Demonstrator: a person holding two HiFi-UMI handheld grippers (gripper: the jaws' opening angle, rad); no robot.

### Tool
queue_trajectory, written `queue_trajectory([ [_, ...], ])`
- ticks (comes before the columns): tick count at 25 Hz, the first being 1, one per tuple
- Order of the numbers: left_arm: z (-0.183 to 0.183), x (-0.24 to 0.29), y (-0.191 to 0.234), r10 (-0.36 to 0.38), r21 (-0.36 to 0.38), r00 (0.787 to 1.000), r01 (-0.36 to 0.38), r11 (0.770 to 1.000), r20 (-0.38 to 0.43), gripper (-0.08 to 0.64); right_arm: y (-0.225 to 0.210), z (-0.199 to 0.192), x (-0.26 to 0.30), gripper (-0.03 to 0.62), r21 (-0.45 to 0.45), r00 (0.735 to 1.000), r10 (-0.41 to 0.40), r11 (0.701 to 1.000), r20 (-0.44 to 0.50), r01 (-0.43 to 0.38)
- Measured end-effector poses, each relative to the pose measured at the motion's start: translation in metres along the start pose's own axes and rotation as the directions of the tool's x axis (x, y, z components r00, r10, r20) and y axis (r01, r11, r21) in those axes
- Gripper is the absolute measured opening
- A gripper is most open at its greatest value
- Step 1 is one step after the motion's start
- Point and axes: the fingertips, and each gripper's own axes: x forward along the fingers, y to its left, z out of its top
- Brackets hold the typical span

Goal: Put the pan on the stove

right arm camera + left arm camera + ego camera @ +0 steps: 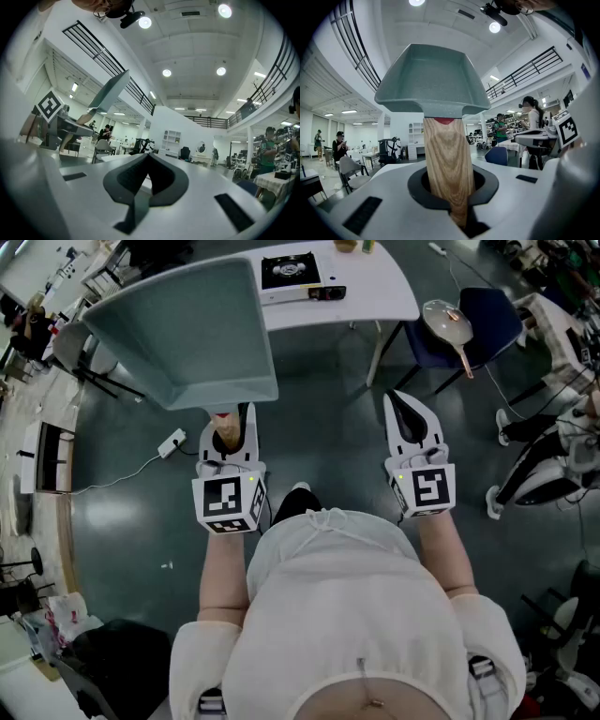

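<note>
Left hand-held gripper (230, 426) clamped on the wooden handle (447, 168) of the grey-green square metal pan (183, 329), which is in the air, short of the white bench (384, 282). Black portable stove (291, 273) sits by the bench's near edge. Right hand-held gripper (410, 418): 2 jaws together, empty. Pan looks rigid and nose-heavy, so best gripped close to the body.

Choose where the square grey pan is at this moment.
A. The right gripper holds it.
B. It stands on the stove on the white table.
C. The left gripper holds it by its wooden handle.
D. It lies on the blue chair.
C: the left gripper is shut on the wooden handle, the pan is in the air, and the stove is bare.
</note>
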Motion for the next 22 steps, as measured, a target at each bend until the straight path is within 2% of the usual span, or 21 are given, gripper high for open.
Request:
queue_trajectory([
  [11, 0.0, 0.003, -0.004, -0.012, 0.016, 1.0, 0.012, 1.0, -0.002, 0.049, 0.0, -0.002, 0.004, 0.0, 0.023, 1.0, -0.01, 1.0, -0.005, 0.01],
  [22, -0.013, 0.042, 0.009, -0.024, -0.028, 0.998, 0.022, 0.999, -0.056, 0.049, -0.014, -0.017, 0.032, 0.005, 0.032, 0.999, -0.004, 0.999, -0.045, 0.005],
])
